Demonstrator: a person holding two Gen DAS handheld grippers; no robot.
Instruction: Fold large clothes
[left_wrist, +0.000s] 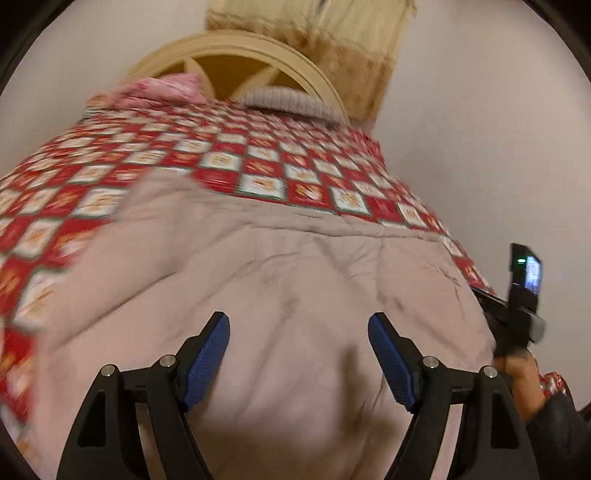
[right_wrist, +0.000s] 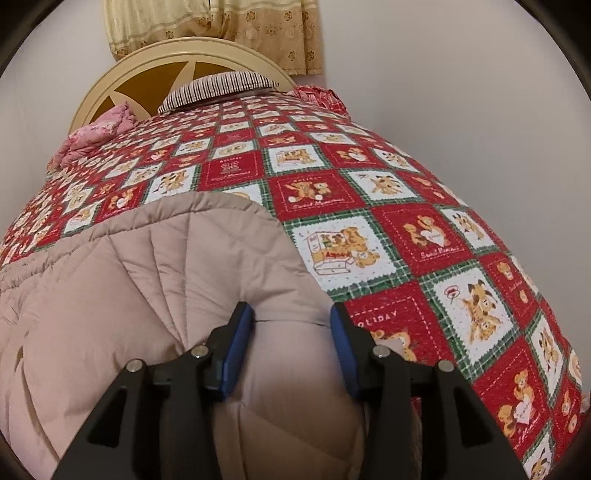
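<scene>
Two claws work over one padded beige jacket (left_wrist: 280, 295) that lies spread on a bed.

Left wrist view: the left claw (left_wrist: 298, 332) stands wide, its blue pads (left_wrist: 210, 362) apart, nothing between them, above the jacket's broad middle. The picture is blurred, so whether the pads touch the cloth cannot be told. The jacket covers the near part of the red checked bedspread (left_wrist: 229, 162). At the right edge, the other handheld unit (left_wrist: 524, 291) shows, gripped by a hand (left_wrist: 517, 373).

Right wrist view: the right claw (right_wrist: 291, 317) is narrowed onto a puffed fold of the jacket (right_wrist: 147, 280), both pads pressing into the cloth at the jacket's right edge, beside the bare bedspread (right_wrist: 406, 229). A striped pillow (right_wrist: 218, 86) and a pink bundle (right_wrist: 99, 129) lie by the headboard (right_wrist: 110, 81).

Step in hand, as judged: gripping an edge to fold it over. The next move calls for the left claw to close on cloth too, then both lifting together. No containers are visible.
</scene>
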